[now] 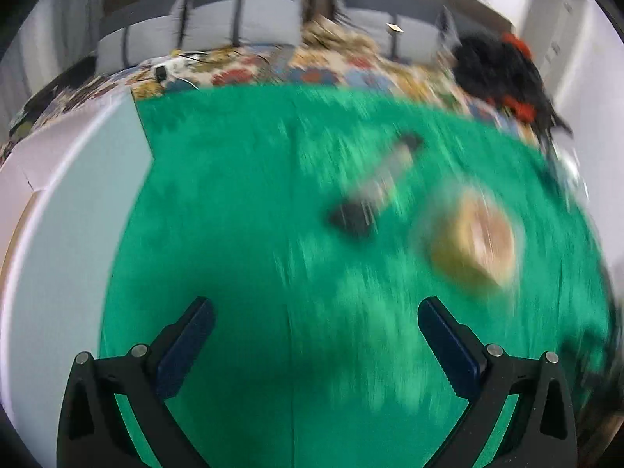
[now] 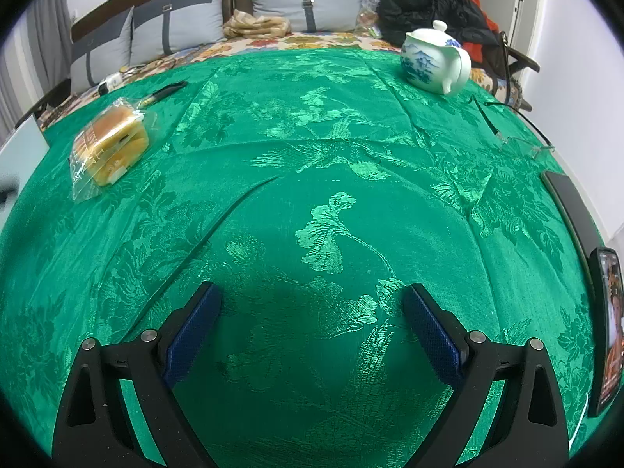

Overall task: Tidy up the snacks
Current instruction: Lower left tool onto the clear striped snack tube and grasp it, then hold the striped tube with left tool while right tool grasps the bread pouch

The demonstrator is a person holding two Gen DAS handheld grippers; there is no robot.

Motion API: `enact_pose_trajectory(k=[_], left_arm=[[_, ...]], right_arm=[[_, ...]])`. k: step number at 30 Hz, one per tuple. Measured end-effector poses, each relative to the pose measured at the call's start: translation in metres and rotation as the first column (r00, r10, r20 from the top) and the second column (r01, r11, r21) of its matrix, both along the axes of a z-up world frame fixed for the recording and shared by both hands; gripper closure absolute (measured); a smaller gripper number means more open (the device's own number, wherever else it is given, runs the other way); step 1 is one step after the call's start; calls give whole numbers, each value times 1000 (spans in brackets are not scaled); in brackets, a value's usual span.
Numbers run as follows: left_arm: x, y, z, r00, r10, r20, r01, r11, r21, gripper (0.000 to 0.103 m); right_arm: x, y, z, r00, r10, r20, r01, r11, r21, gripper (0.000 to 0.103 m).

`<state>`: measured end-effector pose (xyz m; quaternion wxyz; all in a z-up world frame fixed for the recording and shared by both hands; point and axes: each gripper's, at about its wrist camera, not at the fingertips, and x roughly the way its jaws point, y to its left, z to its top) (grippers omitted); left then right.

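Two grippers in view, both empty, fingers spread wide apart over the green brocade tablecloth (image 2: 331, 179).

Step in hand, judged from the layout: approach phase, nothing picked up yet. Only one clear snack: a wrapped bread pack (image 2: 111, 146), clear film over golden slices, lying flat on the cloth at 10 o'clock in the right wrist view, well apart from the right gripper (image 2: 312, 316).

Left wrist view heavily motion-blurred. Same bread pack (image 1: 474, 236) at about 2 o'clock from the left gripper (image 1: 316, 323), near but not touching. Blurred dark object (image 1: 374, 187) at 1 o'clock; identity cannot be told. Pale white box or container edge (image 1: 74, 202) at 9 o'clock, a likely destination, though not confirmed.

Non-task items: blue-and-white teapot (image 2: 435, 60) at 1 o'clock, clear glasses (image 2: 522, 144) at 2 o'clock, dark phone (image 2: 606, 327) at 3 o'clock, dark pen (image 2: 167, 89) just behind the bread pack.

Next move, as a judgement: bring the left gripper over the bread pack, align the pads across its narrower side, close gently. Soft contents and slippery film: crushing or slipping possible.

Left gripper: wide apart, touching nothing. Right gripper: wide apart, touching nothing.
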<state>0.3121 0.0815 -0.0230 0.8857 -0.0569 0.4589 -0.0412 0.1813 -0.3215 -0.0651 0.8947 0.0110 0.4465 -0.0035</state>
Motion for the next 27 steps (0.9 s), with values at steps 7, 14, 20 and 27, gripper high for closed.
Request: enact_pose_trajectory(k=[7,14,20,27], left_arm=[[114,-50,-18,989,-108,-106,111,994,22,22],[135,-81,-44,973,-169,-159,187,976,109,67],[84,-43,-36,987,-88,-135,97,993,62,84],[-67,2,-39,986,-42,-161,50,998,47,83]], right_arm=[[0,0,0,1000,1,0,-1,1000,1,6],[0,0,0,1000,1,0,-1,1000,1,6],[3,1,-1,1000,5,-1,-5,1000,2,5],[3,1,-1,1000,5,-1,-5,1000,2,5]])
